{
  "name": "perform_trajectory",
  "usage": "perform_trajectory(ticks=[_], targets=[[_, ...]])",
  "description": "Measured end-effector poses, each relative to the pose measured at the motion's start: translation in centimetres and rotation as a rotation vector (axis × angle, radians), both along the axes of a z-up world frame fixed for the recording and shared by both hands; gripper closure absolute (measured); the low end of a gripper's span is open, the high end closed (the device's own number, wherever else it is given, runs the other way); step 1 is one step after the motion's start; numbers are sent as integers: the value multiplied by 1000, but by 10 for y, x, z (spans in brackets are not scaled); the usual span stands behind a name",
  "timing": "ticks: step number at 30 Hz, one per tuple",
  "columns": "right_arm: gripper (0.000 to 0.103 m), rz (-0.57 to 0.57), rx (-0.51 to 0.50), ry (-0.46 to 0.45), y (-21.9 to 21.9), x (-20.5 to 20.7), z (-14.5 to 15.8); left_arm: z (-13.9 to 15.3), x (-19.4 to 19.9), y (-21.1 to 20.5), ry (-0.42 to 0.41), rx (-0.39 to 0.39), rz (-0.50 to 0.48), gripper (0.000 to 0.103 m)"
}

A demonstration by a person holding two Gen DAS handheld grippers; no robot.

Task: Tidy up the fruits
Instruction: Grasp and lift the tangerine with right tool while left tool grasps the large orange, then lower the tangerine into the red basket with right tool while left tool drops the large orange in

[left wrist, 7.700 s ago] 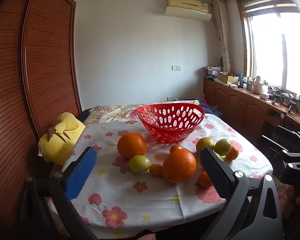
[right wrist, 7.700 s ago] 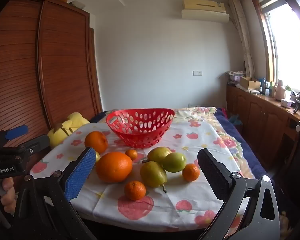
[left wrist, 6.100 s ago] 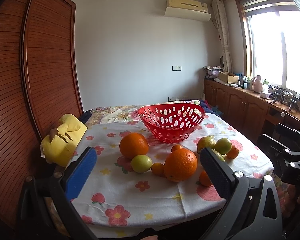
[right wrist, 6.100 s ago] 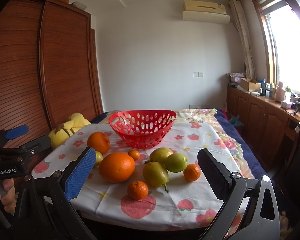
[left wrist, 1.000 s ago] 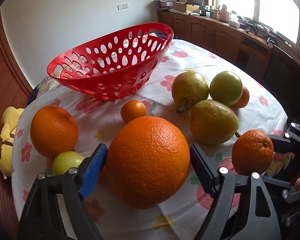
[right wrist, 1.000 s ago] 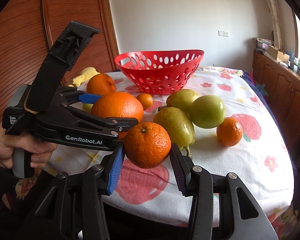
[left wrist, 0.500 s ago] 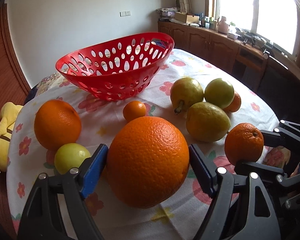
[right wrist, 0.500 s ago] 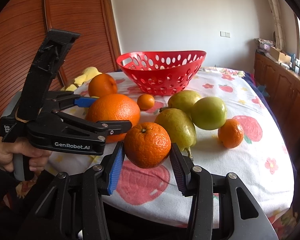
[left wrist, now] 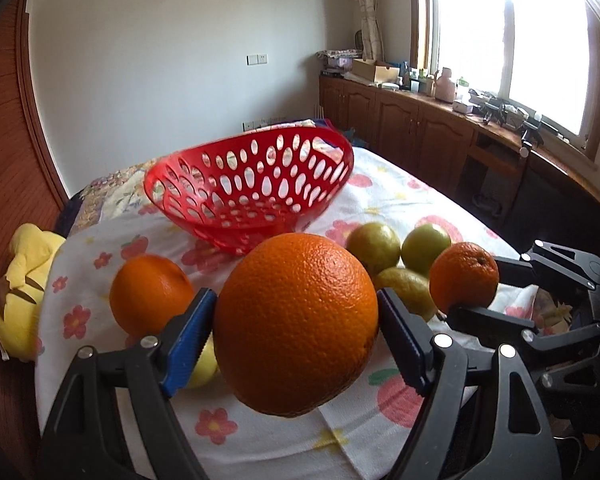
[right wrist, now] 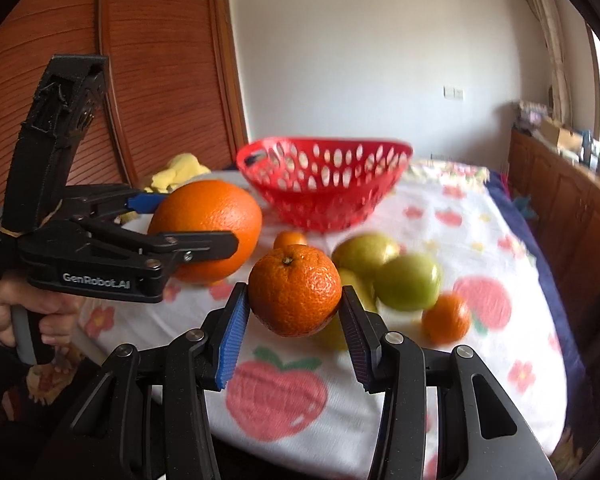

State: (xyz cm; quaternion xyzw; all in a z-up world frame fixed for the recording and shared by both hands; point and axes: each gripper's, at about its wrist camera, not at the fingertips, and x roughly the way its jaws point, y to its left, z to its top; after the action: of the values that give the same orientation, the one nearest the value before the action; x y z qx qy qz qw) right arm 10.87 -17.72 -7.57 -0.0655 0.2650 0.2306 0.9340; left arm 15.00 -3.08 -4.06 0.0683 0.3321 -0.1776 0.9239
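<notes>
My left gripper [left wrist: 296, 324] is shut on a large orange [left wrist: 296, 320] and holds it above the table; it also shows in the right wrist view [right wrist: 208, 232]. My right gripper [right wrist: 294, 304] is shut on a small mandarin [right wrist: 294, 290], lifted off the cloth; the mandarin shows in the left wrist view [left wrist: 464, 278] too. The empty red basket [left wrist: 252, 184] stands behind, also in the right wrist view [right wrist: 324, 180]. On the cloth lie another orange [left wrist: 150, 294], pears [left wrist: 374, 242], a green fruit [right wrist: 408, 282] and small mandarins [right wrist: 446, 318].
The table [left wrist: 260, 436] has a white flowered cloth. A yellow plush toy [left wrist: 16, 288] lies at its left edge. A wooden wardrobe [right wrist: 160, 80] stands to the left, and wooden cabinets [left wrist: 420, 132] under the window to the right.
Both grippers have risen with their fruit: the large orange and the mandarin now hang higher above the cloth. The views tilted up and the basket looks closer.
</notes>
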Motion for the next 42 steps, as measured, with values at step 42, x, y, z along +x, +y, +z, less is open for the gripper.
perform_trajectory(ticks=[42], targets=[[57, 133, -204, 216, 49, 209, 3, 18, 147, 38, 19, -62, 30, 23]])
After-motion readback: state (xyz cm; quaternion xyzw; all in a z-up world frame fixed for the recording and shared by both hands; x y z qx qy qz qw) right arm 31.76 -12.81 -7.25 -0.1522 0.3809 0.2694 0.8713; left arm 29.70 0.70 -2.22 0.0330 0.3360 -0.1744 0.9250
